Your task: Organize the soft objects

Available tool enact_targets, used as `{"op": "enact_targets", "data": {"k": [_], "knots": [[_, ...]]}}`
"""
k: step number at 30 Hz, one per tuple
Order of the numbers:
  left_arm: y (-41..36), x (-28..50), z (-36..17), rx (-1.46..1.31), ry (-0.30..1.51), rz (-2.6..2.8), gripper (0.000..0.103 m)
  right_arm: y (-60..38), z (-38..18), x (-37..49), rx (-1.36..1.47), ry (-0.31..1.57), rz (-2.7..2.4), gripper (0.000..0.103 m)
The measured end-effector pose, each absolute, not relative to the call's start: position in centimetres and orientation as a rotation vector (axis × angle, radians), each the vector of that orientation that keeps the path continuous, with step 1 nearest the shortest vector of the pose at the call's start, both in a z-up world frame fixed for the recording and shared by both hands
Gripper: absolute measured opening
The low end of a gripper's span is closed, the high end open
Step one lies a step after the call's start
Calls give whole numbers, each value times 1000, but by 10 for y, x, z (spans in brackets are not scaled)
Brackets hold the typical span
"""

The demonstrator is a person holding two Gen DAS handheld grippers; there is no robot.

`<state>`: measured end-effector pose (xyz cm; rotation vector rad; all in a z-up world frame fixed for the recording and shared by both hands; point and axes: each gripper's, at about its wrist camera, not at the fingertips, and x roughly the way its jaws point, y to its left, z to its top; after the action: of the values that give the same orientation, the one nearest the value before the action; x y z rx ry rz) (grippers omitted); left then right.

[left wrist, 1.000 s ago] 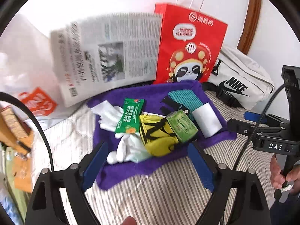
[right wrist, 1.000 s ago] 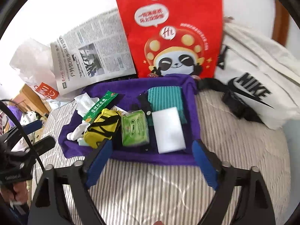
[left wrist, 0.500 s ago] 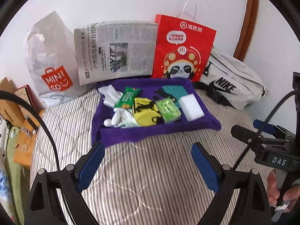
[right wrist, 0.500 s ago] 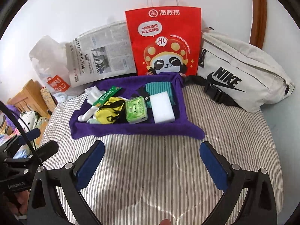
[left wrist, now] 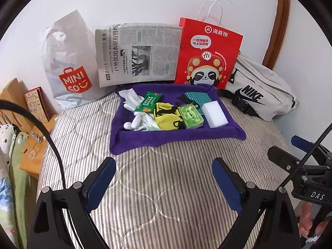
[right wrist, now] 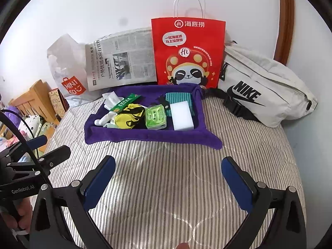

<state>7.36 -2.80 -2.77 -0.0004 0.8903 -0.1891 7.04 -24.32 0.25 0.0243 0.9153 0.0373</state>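
Two grippers nearest, both above the striped bed (left wrist: 166, 197), short of the pile. Left gripper (left wrist: 162, 164): jaws spread wide, nothing between. Right gripper (right wrist: 168, 161): jaws spread wide, just been opening, only bare quilt between. "DAS" readable on the right gripper's body and "GenRobot.AI" on the left's.

Next out, all soft objects heaped on a purple towel (left wrist: 166, 139) laid on the bed with its edges turned up.
- White gloves (left wrist: 139, 122), front left: likely limp and light. Pinch at the bunched cuff, not a single finger.
- Yellow pouch (left wrist: 166, 118), black straps, centre: squashy. Grab across the body or by a strap.
- Green cassette-print pack (left wrist: 191, 117), touching the pouch: probably slick film. Squeeze across the short sides.
- White sponge block (left wrist: 214, 114), right: springy, very light, fits open jaws across its width.
- Green sachet (left wrist: 148, 101), lying on the gloves: thin, crinkly, Chinese print too small to read.
- Teal ribbed cloth (left wrist: 196, 97), rear, partly under the sponge: floppy. Take at a free edge.

Farthest, leaning on the wall, left to right:
- "MINISO" plastic bag (left wrist: 72, 78).
- Newspaper (left wrist: 137, 51), Chinese headline.
- Red paper bag (left wrist: 207, 51), "海底捞" with panda.
- Pale "NIKE" waist bag (left wrist: 259, 87).
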Motion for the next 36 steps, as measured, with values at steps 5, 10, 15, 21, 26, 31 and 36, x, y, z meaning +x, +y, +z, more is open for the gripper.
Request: {"op": "enact_targets", "data": {"k": [5, 10, 15, 21, 26, 31, 36], "knots": [[-25, 67, -25, -1, 890, -184, 94, -242, 4, 65, 23, 914, 36, 101], [-25, 64, -24, -1, 891, -186, 94, -241, 6, 62, 19, 910, 37, 101], [-24, 62, -21, 4, 889, -183, 94, -240, 10, 59, 16, 901, 36, 101], [-22, 61, -19, 1, 886, -179, 94, -241, 14, 58, 18, 890, 34, 101], [-23, 61, -20, 5, 889, -176, 94, -240, 12, 57, 23, 895, 37, 101], [-23, 61, -20, 5, 893, -173, 94, -239, 9, 60, 27, 908, 34, 101], [-23, 60, -19, 6, 890, -171, 94, -239, 9, 62, 37, 909, 28, 101]]}}
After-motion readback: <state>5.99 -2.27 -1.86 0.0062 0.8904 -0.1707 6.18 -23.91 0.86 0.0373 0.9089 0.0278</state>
